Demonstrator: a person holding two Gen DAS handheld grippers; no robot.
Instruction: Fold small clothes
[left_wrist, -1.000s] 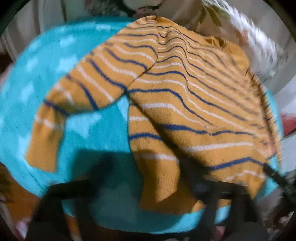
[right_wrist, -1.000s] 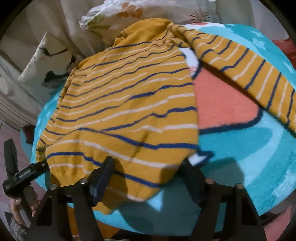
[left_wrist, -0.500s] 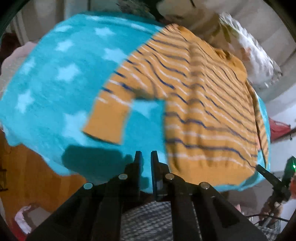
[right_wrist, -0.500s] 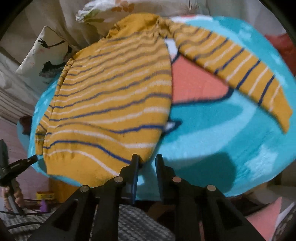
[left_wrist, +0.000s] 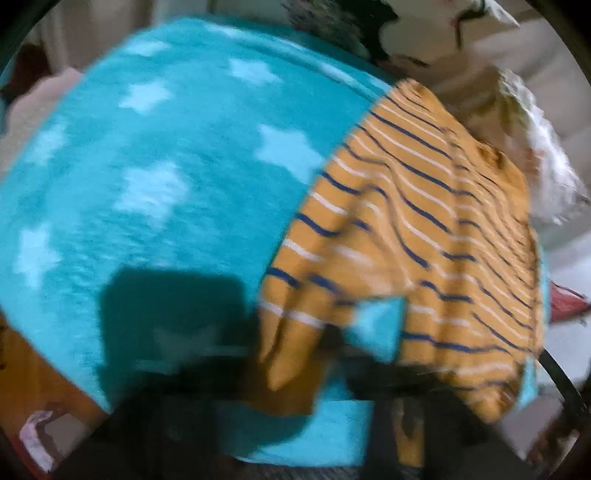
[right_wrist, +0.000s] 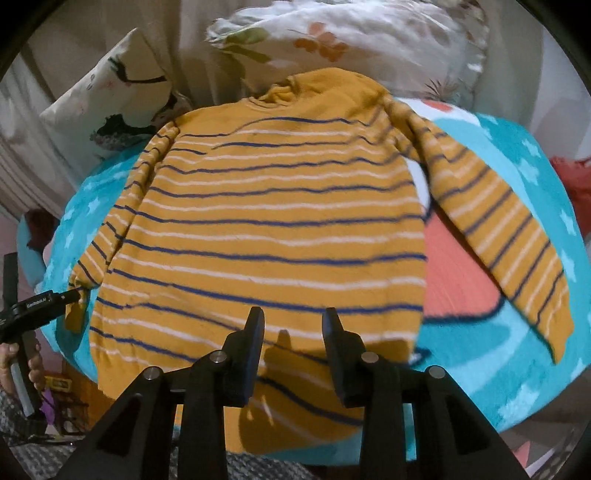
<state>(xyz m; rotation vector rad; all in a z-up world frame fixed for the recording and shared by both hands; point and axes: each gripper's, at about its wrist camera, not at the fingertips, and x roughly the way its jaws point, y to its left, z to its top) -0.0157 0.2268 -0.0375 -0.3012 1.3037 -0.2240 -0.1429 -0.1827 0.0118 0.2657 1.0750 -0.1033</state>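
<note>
Sweater (right_wrist: 273, 236) lies flat on the blanket (left_wrist: 155, 192) for folding; left gripper (left_wrist: 295, 354) pinches its sleeve cuff (left_wrist: 288, 343), right gripper (right_wrist: 293, 332) jaws just opening, empty.

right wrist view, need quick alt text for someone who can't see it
A mustard sweater with navy and white stripes lies flat on a teal star blanket, one sleeve spread to the side. The right gripper hovers over its hem, jaws apart and empty.
</note>
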